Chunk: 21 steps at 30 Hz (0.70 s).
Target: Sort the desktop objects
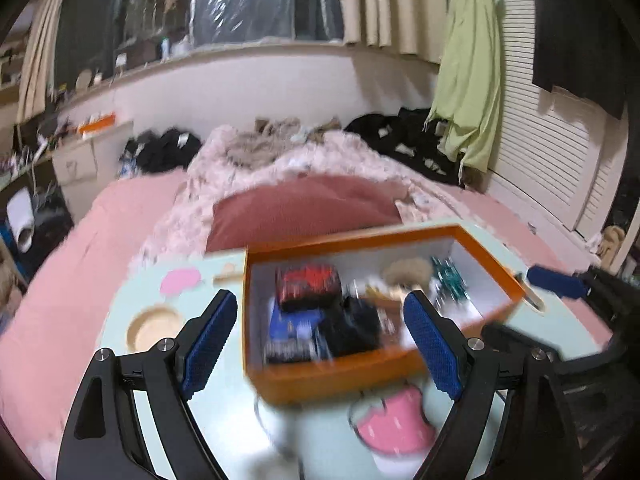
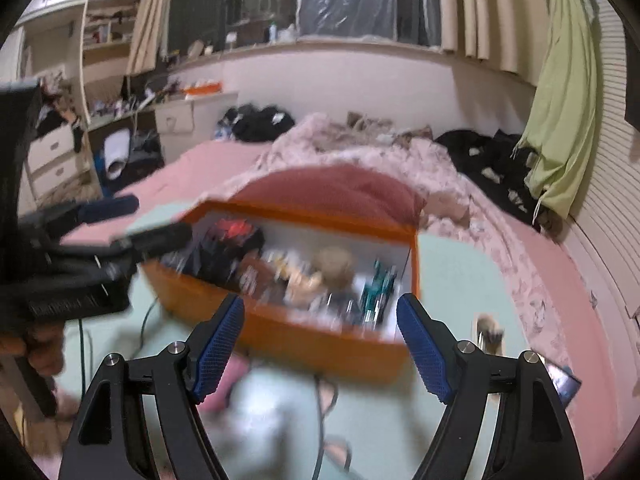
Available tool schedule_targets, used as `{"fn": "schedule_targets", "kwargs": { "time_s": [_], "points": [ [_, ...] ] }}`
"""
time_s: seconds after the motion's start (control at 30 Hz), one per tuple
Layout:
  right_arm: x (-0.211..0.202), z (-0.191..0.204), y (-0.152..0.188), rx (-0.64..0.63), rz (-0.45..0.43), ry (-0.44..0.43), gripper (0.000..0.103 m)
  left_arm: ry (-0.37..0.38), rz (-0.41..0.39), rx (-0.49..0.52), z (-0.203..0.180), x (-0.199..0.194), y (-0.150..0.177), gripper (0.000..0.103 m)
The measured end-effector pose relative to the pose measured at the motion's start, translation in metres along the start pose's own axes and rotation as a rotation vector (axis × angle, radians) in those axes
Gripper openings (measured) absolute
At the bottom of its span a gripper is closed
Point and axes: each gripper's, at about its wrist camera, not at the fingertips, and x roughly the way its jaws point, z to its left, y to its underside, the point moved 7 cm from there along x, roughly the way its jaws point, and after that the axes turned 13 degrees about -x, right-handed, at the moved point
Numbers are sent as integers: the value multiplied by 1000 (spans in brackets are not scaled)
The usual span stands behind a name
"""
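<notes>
Sorting is between picks: both the left gripper (image 1: 318, 344) and right gripper (image 2: 320, 344) are held wide, empty, above the orange box (image 1: 340, 376); something else must be picked next.

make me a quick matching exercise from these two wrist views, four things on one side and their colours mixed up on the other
Things:
1. box
2. gripper pads
3. hanging garment
4. bed sheet

Colours:
A. light green
B. pink
C. orange
D. blue

Pairs: 1-C, 2-D, 3-A, 4-B
</notes>
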Motion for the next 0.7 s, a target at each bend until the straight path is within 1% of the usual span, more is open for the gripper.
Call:
{"fn": "schedule_targets", "kwargs": {
  "time_s": [0.07,0.1,0.2,0.27,0.3,0.33,0.37,0.4,0.43,0.5,0.53,0.7],
  "points": [
    [6,5,19,18,59,-7,79,1,60,-12,2,-2,15,85],
    [9,7,27,30,83,-11,79,-1,118,-17,4,1,30,85],
    [22,9,53,79,158,-21,79,-26,241,-33,10,16,62,85],
    [28,9,63,75,206,-1,79,-55,269,-29,14,26,75,85],
    [29,7,65,73,218,11,79,-87,309,-28,18,35,82,85],
    [29,6,67,73,228,21,82,-96,334,-34,19,40,87,85],
    [29,6,69,73,234,28,86,-109,334,-32,20,43,88,86],
    [30,5,71,77,240,33,95,-117,337,-30,21,44,88,88],
    [30,5,74,85,243,31,101,-117,335,-25,20,44,89,89],
    [31,3,76,101,235,17,103,-102,353,-7,17,46,95,103],
    [31,3,77,102,230,15,103,-97,341,-3,16,46,94,103],
    [29,4,76,96,211,14,103,-91,344,3,15,45,95,103]
  ]
}}
